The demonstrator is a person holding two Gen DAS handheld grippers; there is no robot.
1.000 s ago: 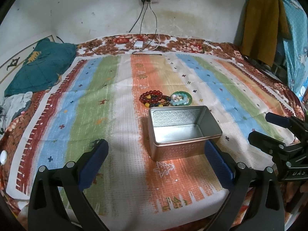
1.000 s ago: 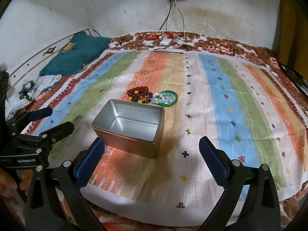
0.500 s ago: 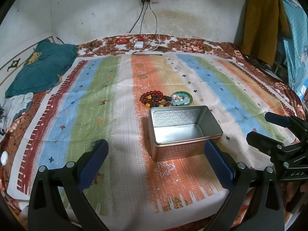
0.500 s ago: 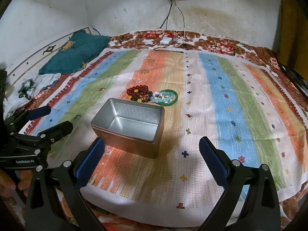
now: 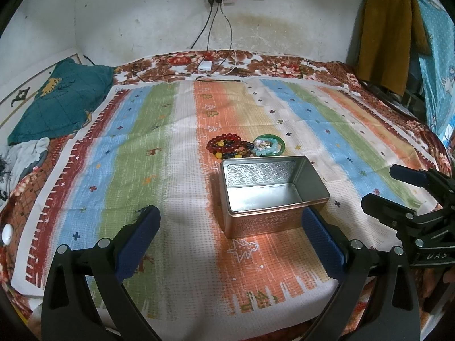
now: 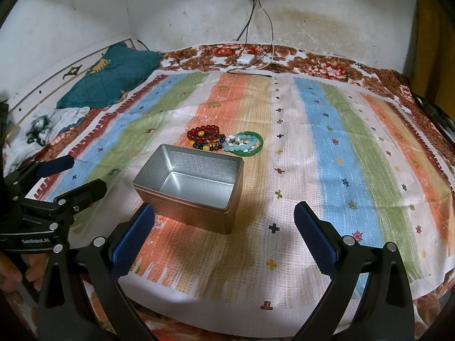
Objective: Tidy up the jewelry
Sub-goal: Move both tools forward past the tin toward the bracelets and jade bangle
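Note:
An open, empty silver tin box [image 5: 271, 193] [image 6: 190, 189] stands on the striped cloth. Just behind it lies a heap of jewelry: red and dark bead bracelets [image 5: 226, 145] [image 6: 204, 137] touching pale blue bead bracelets inside a green bangle [image 5: 270, 147] [image 6: 246, 143]. My left gripper [image 5: 230, 241] hovers open in front of the box, nothing between its blue pads. My right gripper [image 6: 224, 237] is open too, just right of the box's near corner. Each gripper shows in the other's view, the right one [image 5: 398, 190] and the left one [image 6: 68, 176].
The striped cloth [image 5: 142, 147] covers a bed with a floral sheet. A teal pillow [image 5: 59, 99] lies at the far left. Cables and a white charger [image 5: 205, 66] rest by the back wall. Clothes [image 5: 392, 37] hang at the right. A hand [image 6: 11, 275] holds the left gripper.
Both grippers have drifted only slightly; the views have shifted a little. The box and the jewelry have not moved.

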